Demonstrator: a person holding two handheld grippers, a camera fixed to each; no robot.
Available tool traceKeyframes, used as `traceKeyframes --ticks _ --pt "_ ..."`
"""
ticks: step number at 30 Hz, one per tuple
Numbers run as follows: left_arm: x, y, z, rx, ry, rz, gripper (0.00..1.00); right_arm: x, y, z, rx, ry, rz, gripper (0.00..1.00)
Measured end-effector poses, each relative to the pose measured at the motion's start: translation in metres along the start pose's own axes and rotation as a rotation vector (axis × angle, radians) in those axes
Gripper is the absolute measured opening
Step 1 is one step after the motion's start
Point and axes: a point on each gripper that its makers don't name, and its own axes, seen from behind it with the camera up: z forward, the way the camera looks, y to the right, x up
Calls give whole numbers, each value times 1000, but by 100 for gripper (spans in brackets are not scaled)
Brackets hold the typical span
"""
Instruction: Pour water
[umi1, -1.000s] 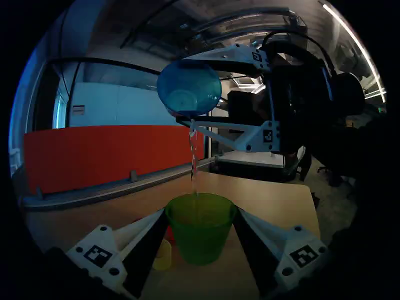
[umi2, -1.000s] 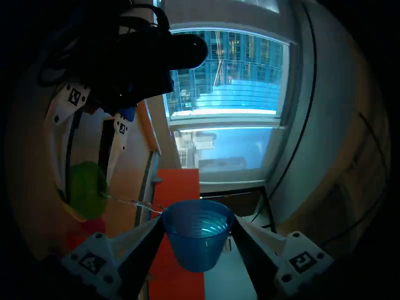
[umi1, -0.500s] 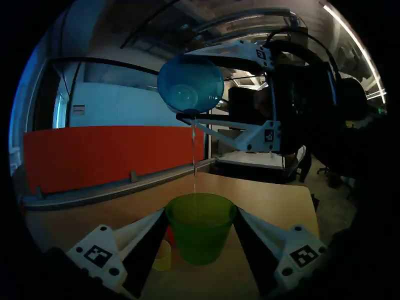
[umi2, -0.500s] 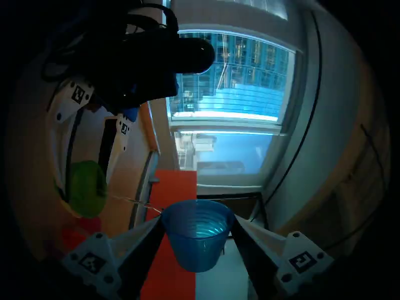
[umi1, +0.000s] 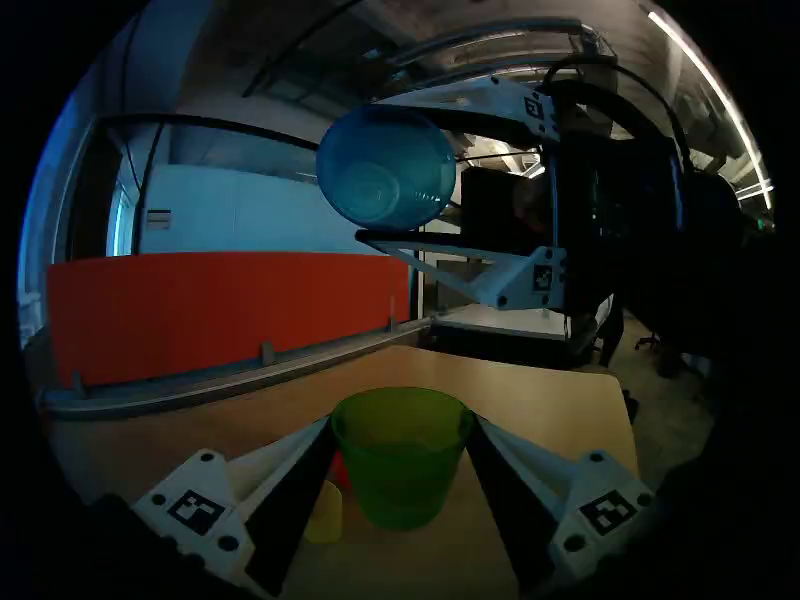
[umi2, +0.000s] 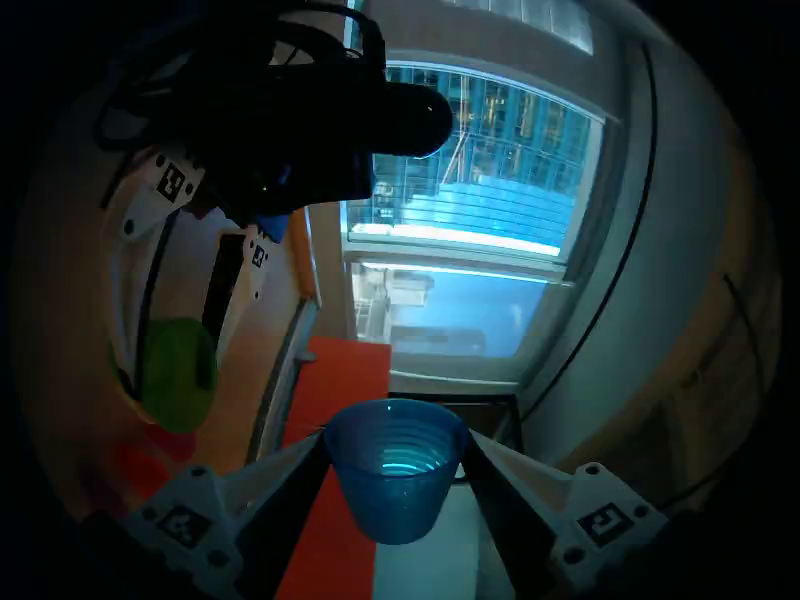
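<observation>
Blue cup (umi1: 385, 168) held above green cup (umi1: 400, 460).
Left gripper (umi1: 400, 430) clamps the green cup upright; right gripper (umi2: 396, 450) clamps the blue cup, tipped on its side.

The right gripper (umi2: 395, 447) holds a blue cup (umi2: 393, 495) between its fingers (umi2: 272, 476), facing a window (umi2: 470, 270)

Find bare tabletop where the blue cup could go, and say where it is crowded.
Bare table lies beyond and right of the green cup, up to the far edge. Crowded left of that cup: a yellow cup and something red.
</observation>
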Motion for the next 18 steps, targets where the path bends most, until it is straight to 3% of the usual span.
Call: traceKeyframes --ticks 3,8,18 --pt "1 0 0 1 0 1 88 0 0 0 -2 2 19 91" --pt "1 1 -1 0 1 0 87 -4 -1 0 -4 7 115 91" --pt "2 -1 0 5 3 1 88 -15 -2 -3 -10 -3 437 91"
